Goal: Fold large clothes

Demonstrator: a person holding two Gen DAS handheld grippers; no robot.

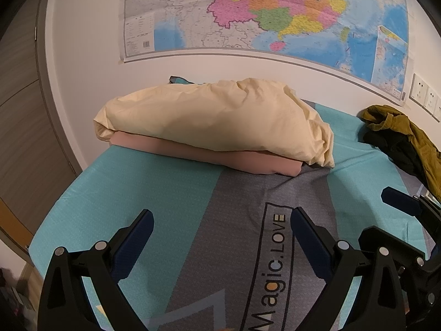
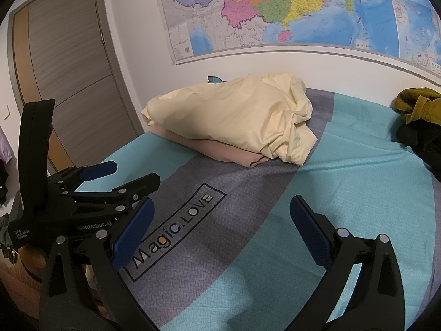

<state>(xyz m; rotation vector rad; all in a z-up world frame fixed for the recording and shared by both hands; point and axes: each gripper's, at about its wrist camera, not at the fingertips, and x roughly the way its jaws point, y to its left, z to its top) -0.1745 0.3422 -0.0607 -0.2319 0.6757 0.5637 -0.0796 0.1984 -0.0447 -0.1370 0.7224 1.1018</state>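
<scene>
We see the left hand-held gripper above the near part of the bed, its two blue-padded fingers spread wide with nothing between them. The right hand-held gripper is also above the bed, its jaws wide apart and empty. In the right wrist view the left hand-held gripper appears at the left side, just beside the right one.

The bed sheet is turquoise with grey bands, and a printed label "Magic.LOVE" lies under both grippers. At the far side of the bed, near the wall, we find a cream cloth, loosely folded and wrinkled, resting on top of a flat folded pink cloth. Both are well apart from the grippers. At the far right of the bed an olive garment lies crumpled together with a black garment. A coloured map hangs on the wall above the bed, and a wooden door stands at the left.
</scene>
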